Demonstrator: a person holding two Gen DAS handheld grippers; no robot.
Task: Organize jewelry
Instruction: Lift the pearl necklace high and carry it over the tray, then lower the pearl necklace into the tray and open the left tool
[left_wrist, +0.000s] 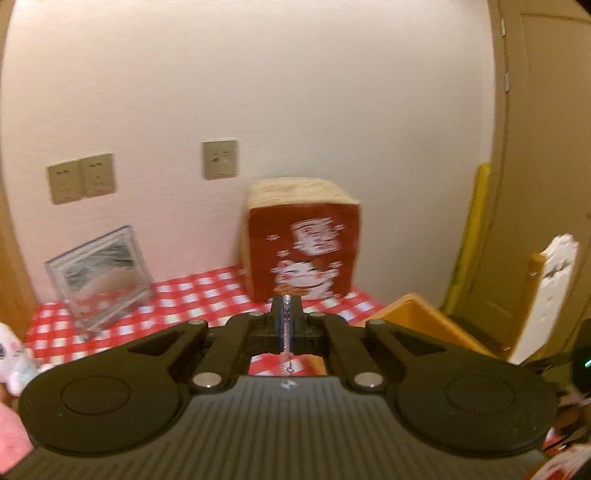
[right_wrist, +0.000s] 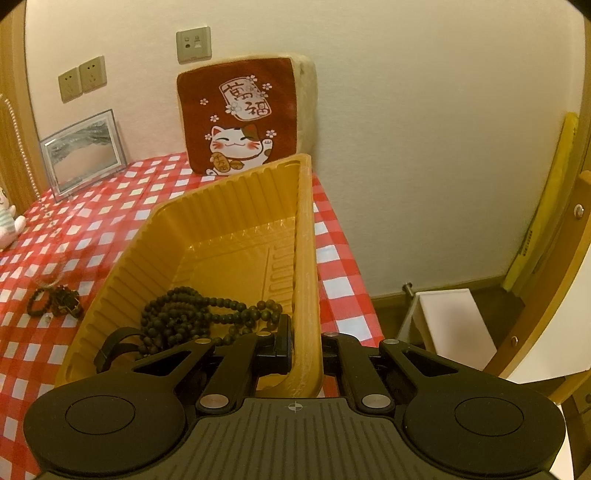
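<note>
— Right gripper (right_wrist: 303, 347)?
— My fingers are clamped on the yellow tray's (right_wrist: 236, 206) right wall; dark bead necklaces (right_wrist: 192, 314) lie inside, above the checkered counter (right_wrist: 74, 236).
— Left gripper (left_wrist: 286, 317)?
— Closed tight on a thin silvery chain (left_wrist: 286, 325); its end dangles below.

Right tongs (right_wrist: 303, 341) are clamped on the side wall of the yellow tray (right_wrist: 236, 221), tipping it up. Dark bead necklace (right_wrist: 199, 314) piled inside, more dark bracelets (right_wrist: 55, 302) left on the checkered counter (right_wrist: 92, 221).
</note>
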